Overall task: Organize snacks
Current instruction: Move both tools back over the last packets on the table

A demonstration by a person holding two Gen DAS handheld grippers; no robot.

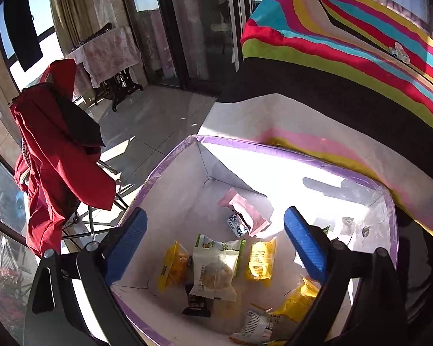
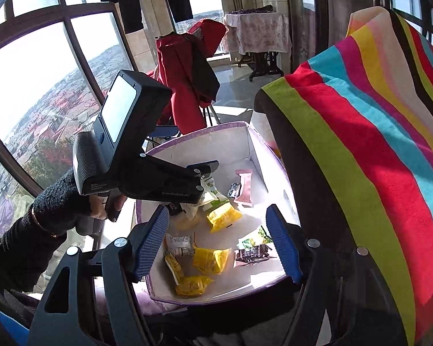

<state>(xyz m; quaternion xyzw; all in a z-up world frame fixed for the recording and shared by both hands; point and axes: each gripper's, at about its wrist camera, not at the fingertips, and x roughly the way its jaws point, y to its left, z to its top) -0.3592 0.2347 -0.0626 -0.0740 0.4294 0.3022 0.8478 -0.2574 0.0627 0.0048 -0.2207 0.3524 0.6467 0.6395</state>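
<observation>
Left wrist view looks straight down into the box (image 1: 170,167), a white-walled carton with a purple rim, and the snacks lie loose on its floor below my left gripper (image 1: 216,239): a clear packet with a green top (image 1: 216,271) right between my fingers, a yellow packet (image 1: 174,265) just to its left and another (image 1: 261,259) just to its right, and a pink wrapper (image 1: 245,210) farther ahead near the far corner. My left jaws stand wide apart with nothing between them, poised above the box opening with free room on every side down to the walls. The striped towel (image 1: 346,43) hangs ahead and to the right, close against the box's far rim. In the right wrist view my right gripper (image 2: 219,242) is likewise spread and empty, over the near rim of the box (image 2: 251,141), with a chocolate packet (image 2: 252,255) and yellow packets (image 2: 210,259) under it. My left hand (image 2: 101,207), in a black sleeve, grips its tool from the left, angled down over the box. A red jacket (image 2: 187,86) is draped beyond.
</observation>
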